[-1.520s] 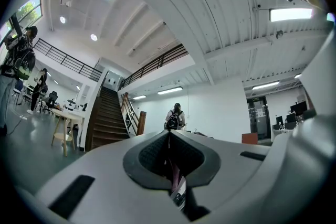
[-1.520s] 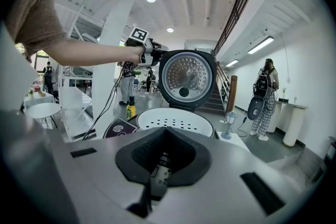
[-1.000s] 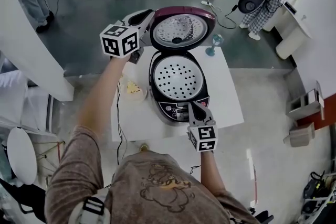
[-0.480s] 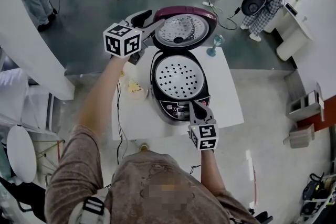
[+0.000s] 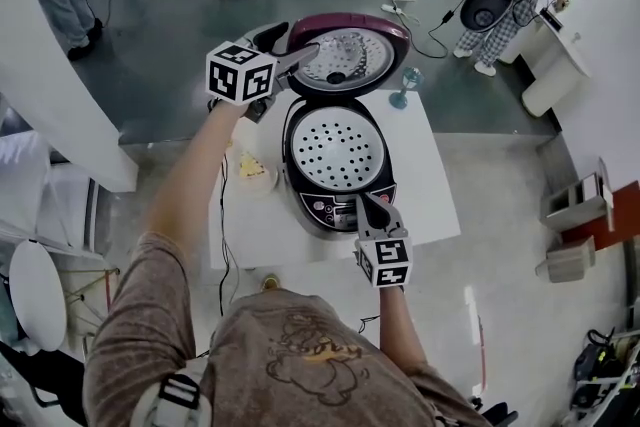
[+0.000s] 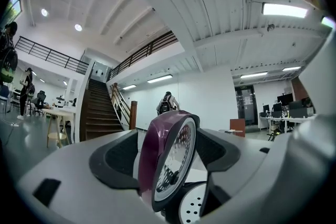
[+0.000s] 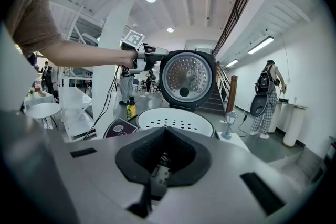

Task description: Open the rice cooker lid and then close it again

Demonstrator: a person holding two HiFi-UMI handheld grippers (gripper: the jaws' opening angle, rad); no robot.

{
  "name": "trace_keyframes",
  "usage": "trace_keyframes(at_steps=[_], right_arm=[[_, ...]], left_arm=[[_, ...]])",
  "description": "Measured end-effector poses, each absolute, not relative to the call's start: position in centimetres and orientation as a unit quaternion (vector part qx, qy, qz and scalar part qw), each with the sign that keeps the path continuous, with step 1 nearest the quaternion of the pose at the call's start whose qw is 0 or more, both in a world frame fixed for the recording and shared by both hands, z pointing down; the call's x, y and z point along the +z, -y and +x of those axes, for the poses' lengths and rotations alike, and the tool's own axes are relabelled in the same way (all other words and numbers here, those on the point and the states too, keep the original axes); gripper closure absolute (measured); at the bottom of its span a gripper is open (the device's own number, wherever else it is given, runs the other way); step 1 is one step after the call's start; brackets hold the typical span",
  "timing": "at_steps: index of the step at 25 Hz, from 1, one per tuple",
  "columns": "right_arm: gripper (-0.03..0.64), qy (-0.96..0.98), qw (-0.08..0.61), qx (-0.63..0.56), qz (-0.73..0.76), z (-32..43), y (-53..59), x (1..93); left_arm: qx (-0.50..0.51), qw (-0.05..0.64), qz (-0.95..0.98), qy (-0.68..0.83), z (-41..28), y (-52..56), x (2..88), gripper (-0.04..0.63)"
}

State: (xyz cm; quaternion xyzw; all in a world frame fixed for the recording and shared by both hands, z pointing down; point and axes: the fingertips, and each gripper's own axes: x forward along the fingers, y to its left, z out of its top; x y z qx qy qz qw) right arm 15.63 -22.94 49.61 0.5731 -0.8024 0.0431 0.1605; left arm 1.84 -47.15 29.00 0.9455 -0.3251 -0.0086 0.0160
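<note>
Upper left of centre in the head view, the left gripper (image 5: pixel 302 48) reaches the raised purple lid (image 5: pixel 350 50). Its fingers have just been opening and now stand wide, with the lid's rim between them and no pad pressing on it. The lid stands upright behind the rice cooker (image 5: pixel 335 155), mid-frame on the white tabletop (image 5: pixel 435 190). Lower, just right of centre, the right gripper (image 5: pixel 372 207) is at the cooker's front panel, its fingers closed together on nothing.
</note>
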Motion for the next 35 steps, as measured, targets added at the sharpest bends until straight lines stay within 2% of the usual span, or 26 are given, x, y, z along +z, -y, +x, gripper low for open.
trace_keyframes(at_steps=[17,35], right_arm=[[0.611,0.801,0.161,0.04,0.575,15.7,23.1,49.8],[0.611,0.805,0.157,0.058,0.57,15.7,23.0,49.6]], left_arm=[[-0.001,0.02,0.951,0.31,2.9,47.4,30.2,0.253],[-0.006,0.012,0.958,0.286,3.1,42.7,30.4,0.252]])
